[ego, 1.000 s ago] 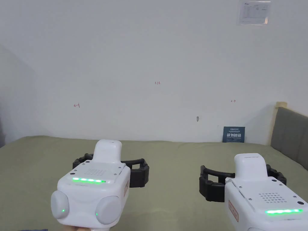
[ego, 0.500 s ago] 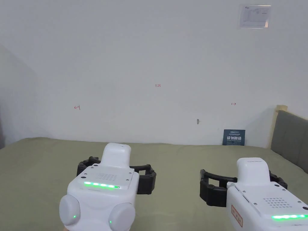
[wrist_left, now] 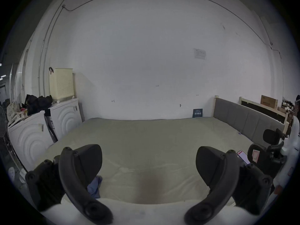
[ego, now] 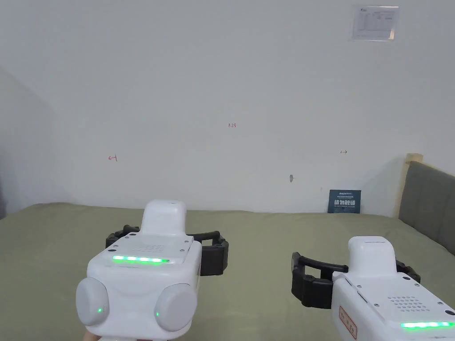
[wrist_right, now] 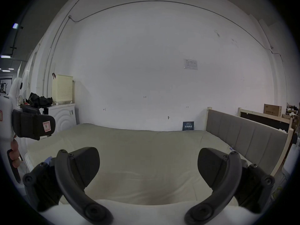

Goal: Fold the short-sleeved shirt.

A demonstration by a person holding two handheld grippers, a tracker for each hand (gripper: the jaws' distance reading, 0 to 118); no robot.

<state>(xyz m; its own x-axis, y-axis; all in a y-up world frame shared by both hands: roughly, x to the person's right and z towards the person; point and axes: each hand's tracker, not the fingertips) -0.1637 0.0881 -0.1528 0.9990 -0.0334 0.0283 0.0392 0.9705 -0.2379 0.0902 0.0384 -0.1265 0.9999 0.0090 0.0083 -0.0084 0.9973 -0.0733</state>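
Olive-green bedding covers one wide bed (ego: 266, 231) that runs back to a plain white wall (ego: 222, 89); one grey padded headboard (ego: 429, 200) closes the bed's right side; one small dark sign (ego: 345, 201) leans at the foot of the wall, and one sheet of paper (ego: 374, 21) is fixed high on it. Two grippers hang above the near part of the bed, side by side and apart; the left gripper (wrist_left: 148, 166) has its two jaws spread wide with only bedding between them; the right gripper (wrist_right: 148, 166) likewise has both jaws wide apart and grasps nothing; each white housing carries one lit green strip in the head view. One crumpled piece of blue cloth (wrist_left: 95, 186), seemingly the shirt, lies at the near left edge of the bed, partly hidden behind the left gripper's left jaw in the left gripper view, untouched by either gripper. Left of the bed stand two white cabinets (wrist_left: 65, 114); on them sit one cream perforated basket (wrist_left: 61, 83) and one heap of dark clothing (wrist_left: 38, 102). One phone (wrist_left: 242, 157) lies near the bed's right edge; one cardboard box (wrist_right: 272, 110) rests on the wooden frame beyond the headboard.
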